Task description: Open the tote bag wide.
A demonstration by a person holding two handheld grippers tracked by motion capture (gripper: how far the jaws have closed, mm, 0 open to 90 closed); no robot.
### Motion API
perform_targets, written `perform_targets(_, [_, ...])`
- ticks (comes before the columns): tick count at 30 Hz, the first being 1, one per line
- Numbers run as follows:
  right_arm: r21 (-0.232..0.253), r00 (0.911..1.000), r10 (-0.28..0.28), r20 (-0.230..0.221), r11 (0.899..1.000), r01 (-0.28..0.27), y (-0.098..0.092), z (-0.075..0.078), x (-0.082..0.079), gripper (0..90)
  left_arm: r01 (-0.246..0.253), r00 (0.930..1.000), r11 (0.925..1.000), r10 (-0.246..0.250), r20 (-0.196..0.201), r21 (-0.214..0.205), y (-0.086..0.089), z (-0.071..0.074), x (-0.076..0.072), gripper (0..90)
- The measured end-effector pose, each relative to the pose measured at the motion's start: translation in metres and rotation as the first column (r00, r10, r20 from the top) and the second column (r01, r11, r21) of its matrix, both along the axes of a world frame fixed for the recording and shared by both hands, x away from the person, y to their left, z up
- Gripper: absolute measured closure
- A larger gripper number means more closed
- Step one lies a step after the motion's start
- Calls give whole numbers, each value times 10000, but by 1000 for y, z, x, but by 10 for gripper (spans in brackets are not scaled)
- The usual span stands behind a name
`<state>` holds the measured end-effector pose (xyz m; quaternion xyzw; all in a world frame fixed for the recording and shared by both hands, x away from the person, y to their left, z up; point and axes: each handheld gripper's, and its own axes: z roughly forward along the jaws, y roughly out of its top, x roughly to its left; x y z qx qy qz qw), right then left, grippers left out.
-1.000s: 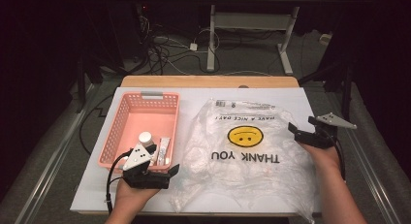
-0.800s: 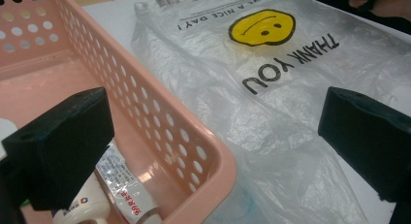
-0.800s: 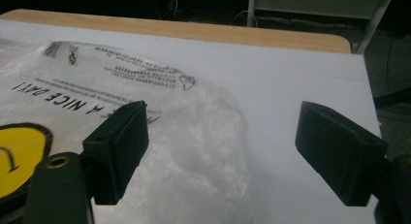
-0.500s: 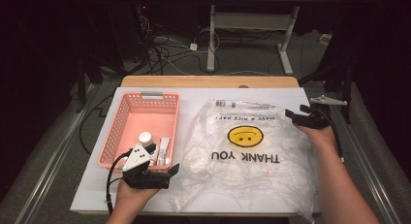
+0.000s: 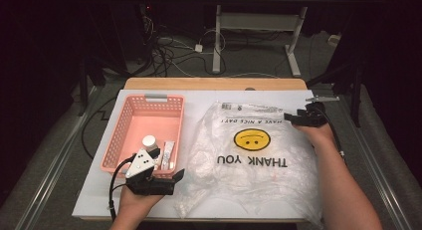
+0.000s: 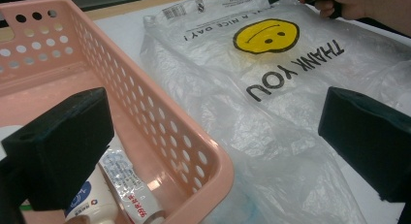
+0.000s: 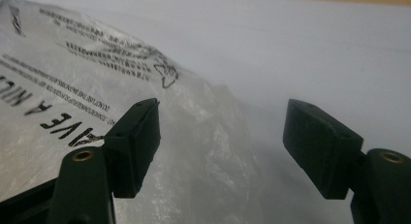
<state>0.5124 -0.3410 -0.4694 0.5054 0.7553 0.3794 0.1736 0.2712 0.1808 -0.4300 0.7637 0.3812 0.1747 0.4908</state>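
We see a clear plastic bag (image 5: 249,155) lying flat and crumpled on the white desk (image 5: 99,190), just beside a pink basket (image 5: 127,125). It bears a yellow smiley and black "THANK YOU" print, upside down in our high view.

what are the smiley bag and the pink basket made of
The bag looks like thin clear plastic film: glossy, crinkled, the table showing through around the print. The basket appears to be moulded rigid plastic, smooth and slightly shiny, with rows of punched holes in its walls.
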Motion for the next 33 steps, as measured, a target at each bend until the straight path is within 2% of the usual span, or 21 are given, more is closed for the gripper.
perform_targets(2, [-77, 9996, 107, -255, 9999, -109, 3, -6, 2, 314, -13, 10000, 10000, 13, -32, -37, 1, 0, 1, 0])
perform_targets(4, [-360, 9984, 353, -435, 9987, -369, 7, -11, 2, 315, -12, 10000, 10000, 11, -57, -70, 1, -1, 1, 0])
perform_targets(5, [-592, 9987, 371, -336, 9975, -390, 9, -12, 1, 323, 5, 10000, 10000, -5, -65, -44, 1, -1, 1, 0])
perform_targets(6, [-757, 9985, 469, -278, 9959, -489, 10, -11, 0, 374, 15, 10000, 10000, -15, -57, -22, 0, -1, 1, 0])
perform_targets(7, [-1320, 9967, 802, -128, 9879, -812, 15, -11, -3, 448, 27, 10000, 10000, -27, -63, -16, 0, -1, 0, 0])
perform_targets(8, [-1595, 9961, 880, -64, 9833, -879, 17, -11, -4, 488, 37, 10000, 10000, -37, -54, -9, 0, 0, 0, 0])
perform_targets(9, [-1595, 9961, 880, -64, 9833, -879, 17, -11, -4, 488, 37, 10000, 10000, -37, -38, -15, 0, 0, 0, 0])
perform_targets(10, [-1567, 9954, 959, -65, 9830, -958, 17, -11, -5, 537, 35, 10000, 10000, -35, -30, -17, 0, 0, 0, 0])
perform_targets(11, [-1534, 9940, 1089, -66, 9822, -1086, 17, -11, -7, 639, 26, 10000, 10000, -26, -19, 7, 0, 0, 0, 0])
perform_targets(12, [-1534, 9940, 1089, -66, 9822, -1086, 17, -11, -7, 639, 17, 10000, 10000, -17, -21, 43, 0, 0, 0, 0])
perform_targets(13, [-1363, 9932, 1162, -45, 9839, -1158, 14, -11, -9, 766, 13, 10000, 10000, -13, -30, 42, 0, 0, 0, 0])
perform_targets(15, [-1100, 9924, 1229, -88, 9863, -1232, 11, -12, -11, 887, 17, 10000, 10000, -17, -20, -7, 1, 1, 0, 0])
perform_targets(18, [-1220, 9912, 1327, -19, 9837, -1319, 12, -11, -12, 900, 42, 10000, 10000, -42, 7, -79, 2, 2, -1, 0])
perform_targets(22, [-1141, 9943, 1034, 270, 9885, -997, 12, -6, -13, 900, 94, 10000, 9999, -94, 16, -66, 3, 3, -1, 0])
perform_targets(23, [-1033, 9960, 698, 553, 9926, -638, 8, -1, -12, 900, 92, 10000, 9999, -92, 27, -59, 2, 3, -1, 0])
perform_targets(24, [-1033, 9960, 698, 553, 9926, -638, 8, -1, -12, 900, 101, 9999, 9999, -101, 31, -63, 2, 3, -1, 0])
perform_targets(25, [-878, 9960, 212, 872, 9960, -135, 3, 3, -10, 900, 109, 9999, 9999, -108, 53, -77, 2, 3, -2, 0])
perform_targets(26, [-936, 9952, 2, 976, 9956, 89, 0, 5, -10, 900, 92, 9999, 9999, -92, 70, -65, 2, 4, -2, 0])
perform_targets(30, [-912, 9863, -969, 1333, 9898, 1095, -17, 13, -4, 900, 116, 9998, 9999, -117, 155, 48, -1, 5, 0, 0])
perform_targets(31, [-912, 9863, -969, 1333, 9898, 1095, -17, 13, -4, 900, 182, 9997, 9998, -183, 137, 68, -2, 5, 1, 0])
perform_targets(33, [-667, 9741, -1751, 1428, 9803, 1860, -33, 15, -2, 900, 298, 9995, 9994, -300, 106, 196, -3, 7, 3, 0])
